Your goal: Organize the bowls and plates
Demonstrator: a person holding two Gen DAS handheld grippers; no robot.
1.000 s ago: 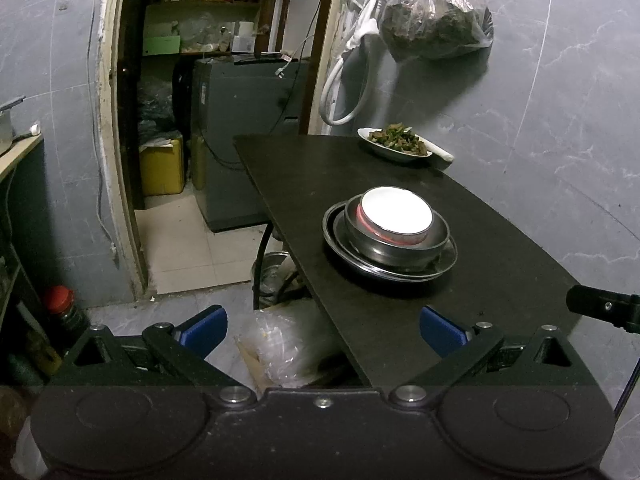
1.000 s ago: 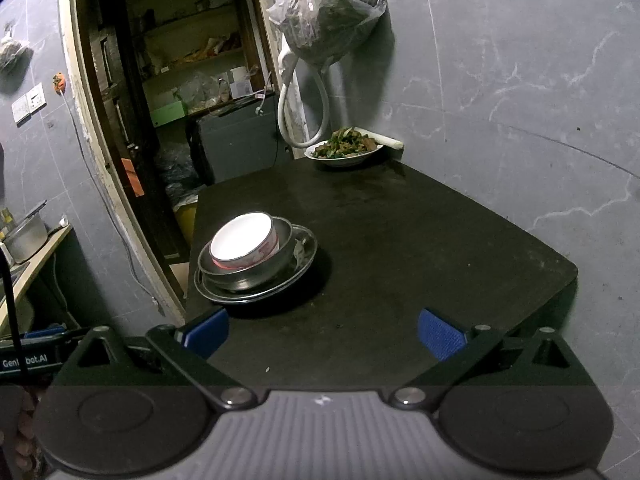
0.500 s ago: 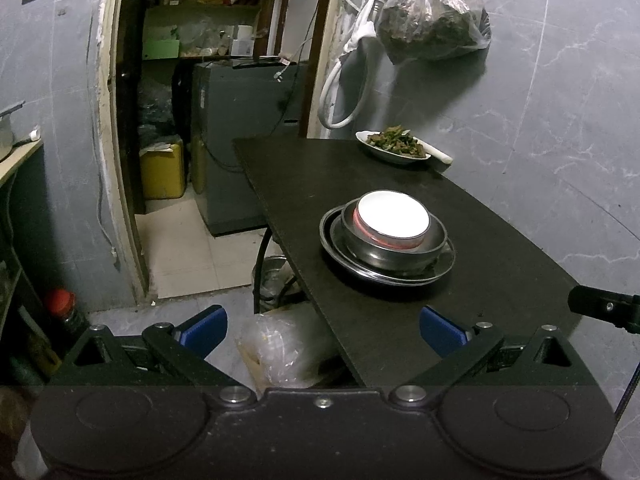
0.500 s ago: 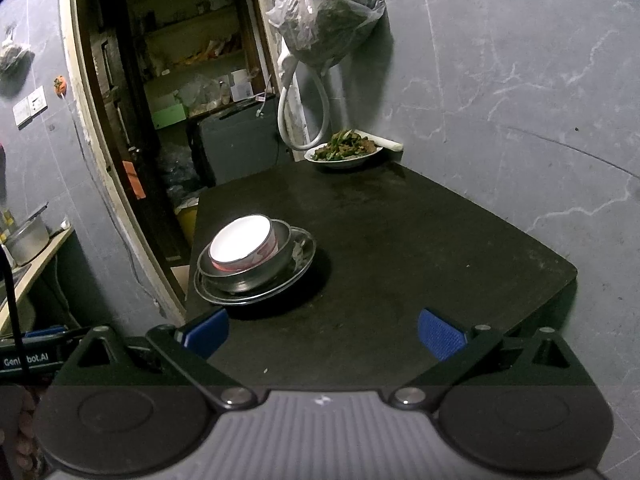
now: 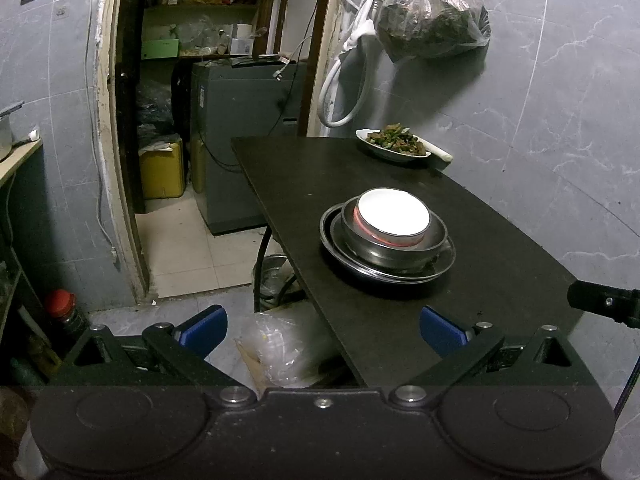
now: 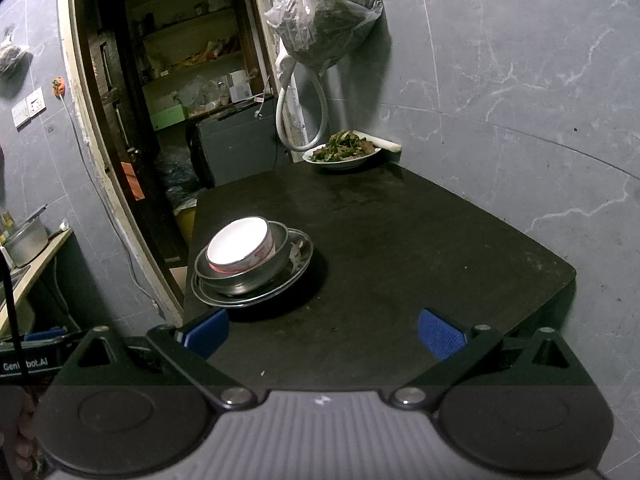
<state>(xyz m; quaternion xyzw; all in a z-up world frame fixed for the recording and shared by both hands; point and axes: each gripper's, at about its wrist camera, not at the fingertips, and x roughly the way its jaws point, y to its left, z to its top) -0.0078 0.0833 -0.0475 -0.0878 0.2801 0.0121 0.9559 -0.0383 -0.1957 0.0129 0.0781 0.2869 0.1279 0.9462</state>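
Right now the stack sits on the black table (image 5: 500,280), nearer the doorway-side edge than the wall: a white bowl (image 5: 394,216) w/ a red band nested in a steel bowl (image 5: 394,246), which rests on a wide steel plate (image 5: 444,262) (maybe two plates, can't tell). Taking that stack as the landmark: a dish of greens (image 5: 394,143) stands well beyond it at the far corner by the wall, w/ a plastic bag (image 5: 434,12) hung above that; both tools hover short of it, off the near end of the table. Left gripper (image 5: 322,330) has its jaws spread wide, nothing btwn the blue pads, and sits over the table's near corner, half over the floor. Right gripper (image 6: 322,332) is likewise spread and empty, the stack ahead and to its left side. Handling, as a guess: white bowl looks ceramic, so fragile and fairly heavy; steel pieces are stiff, light, slick and prob. noisy if they slide. Nested items may shift against each other if the whole stack is tilted. Best hold seems the rim: pinch the white bowl's wall at its lip, or the plate's flat outer rim where it shows bare on the side twd the wall, w/ the other tool steadying.
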